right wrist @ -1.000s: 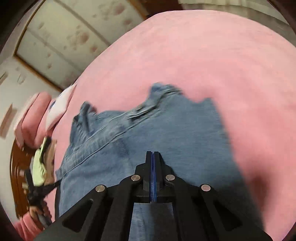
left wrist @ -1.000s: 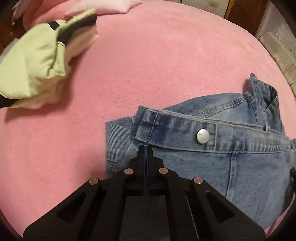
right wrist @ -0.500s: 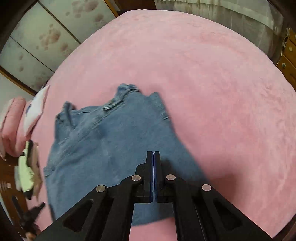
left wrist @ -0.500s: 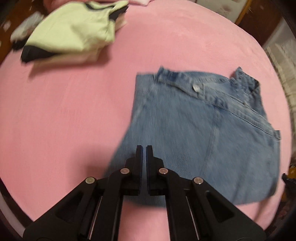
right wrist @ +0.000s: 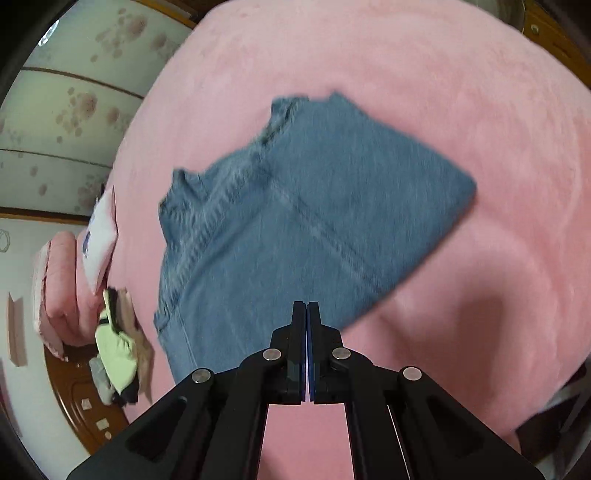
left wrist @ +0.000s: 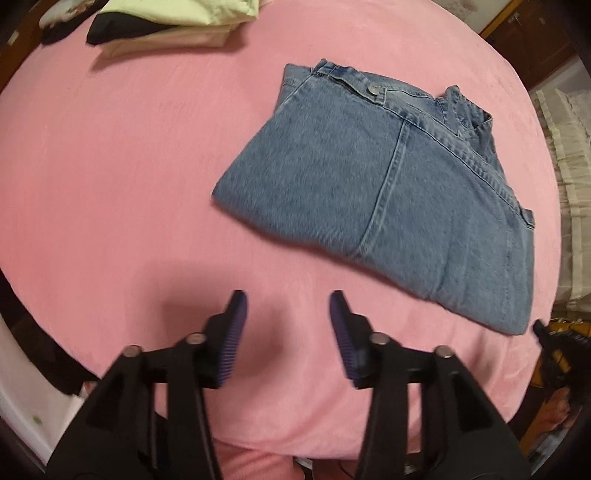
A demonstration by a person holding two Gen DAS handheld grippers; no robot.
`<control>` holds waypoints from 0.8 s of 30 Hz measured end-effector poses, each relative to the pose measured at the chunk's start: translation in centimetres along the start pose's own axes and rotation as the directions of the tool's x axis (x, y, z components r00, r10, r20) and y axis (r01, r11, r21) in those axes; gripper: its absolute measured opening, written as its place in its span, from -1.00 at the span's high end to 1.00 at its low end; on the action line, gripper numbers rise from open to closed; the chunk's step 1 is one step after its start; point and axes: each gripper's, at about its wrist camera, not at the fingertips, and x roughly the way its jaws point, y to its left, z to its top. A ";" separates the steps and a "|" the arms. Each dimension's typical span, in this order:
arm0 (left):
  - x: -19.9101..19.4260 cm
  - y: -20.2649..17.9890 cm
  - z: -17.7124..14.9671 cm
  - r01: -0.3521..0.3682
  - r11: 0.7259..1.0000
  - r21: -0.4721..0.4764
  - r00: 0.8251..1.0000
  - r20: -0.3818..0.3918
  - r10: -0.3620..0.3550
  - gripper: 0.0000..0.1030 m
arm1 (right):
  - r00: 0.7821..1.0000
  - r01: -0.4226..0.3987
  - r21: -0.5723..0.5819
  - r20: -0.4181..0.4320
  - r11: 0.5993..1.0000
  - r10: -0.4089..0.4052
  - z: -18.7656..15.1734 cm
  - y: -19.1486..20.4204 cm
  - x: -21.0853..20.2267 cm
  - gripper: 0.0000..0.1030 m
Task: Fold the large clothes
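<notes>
The jeans [left wrist: 391,192] lie folded compact on the pink bed [left wrist: 110,184], so this fold appears finished. The left gripper [left wrist: 284,328] is opening on nothing; the right gripper [right wrist: 306,314] is clenched, empty. Next likely calls for stacking them by the folded pile [left wrist: 177,22].

Blue jeans [left wrist: 388,192], pink bedspread [left wrist: 110,166]

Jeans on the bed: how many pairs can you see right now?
1. The folded jeans lie on the pink bed cover, ahead of both grippers and held by neither. The stack of folded clothes at the far edge shows no denim, though lower layers are partly hidden.
</notes>
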 end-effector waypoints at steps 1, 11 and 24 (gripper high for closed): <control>0.0 0.1 -0.1 0.004 1.000 -0.011 1.000 -0.003 -0.004 0.07 | 1.000 0.012 -0.012 -0.023 1.000 -0.012 -0.7 0.1 0.3 1.00; 1.5 4.6 -2.3 0.086 0.949 -0.302 0.994 -0.039 -0.103 -0.31 | 0.991 0.053 -0.164 -0.112 0.985 -0.072 -1.9 4.4 5.4 1.00; 4.2 5.5 -2.0 0.087 0.925 -0.370 0.985 -0.103 -0.135 -0.36 | 0.982 0.072 -0.494 -0.119 0.866 -0.150 2.1 17.6 15.3 0.93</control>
